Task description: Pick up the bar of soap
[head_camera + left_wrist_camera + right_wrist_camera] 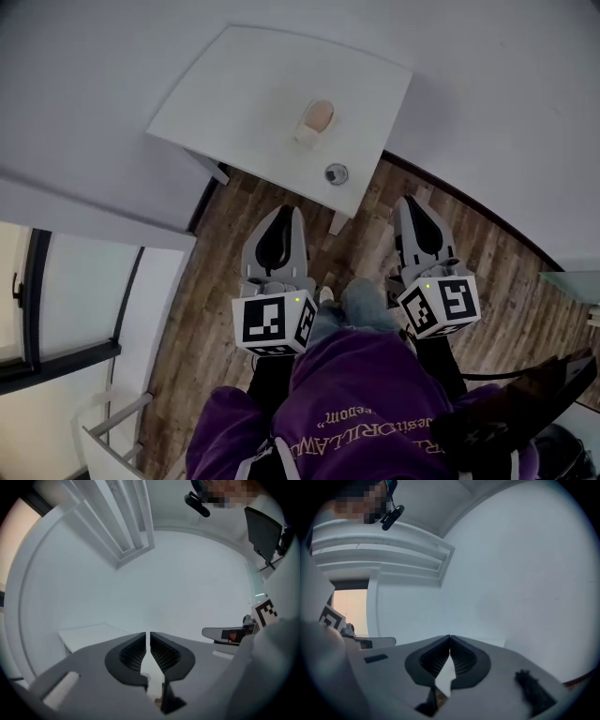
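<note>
Bar of soap [320, 114] sits in a pale dish [307, 134] on the white table [234, 94], ahead of both grippers and well apart from them. Small round metal item [337, 173] lies nearer, by the table edge. Left gripper [282, 214]: jaws barely parted, thin slit, nothing between. Right gripper [412, 202]: clenched tip to tip, empty. Both are over the wood floor [244, 216].

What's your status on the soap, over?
Left claw barely open, empty; right claw shut, empty. Soap in dish on table, untouched, claws short of it. Round item at table's near edge.
</note>
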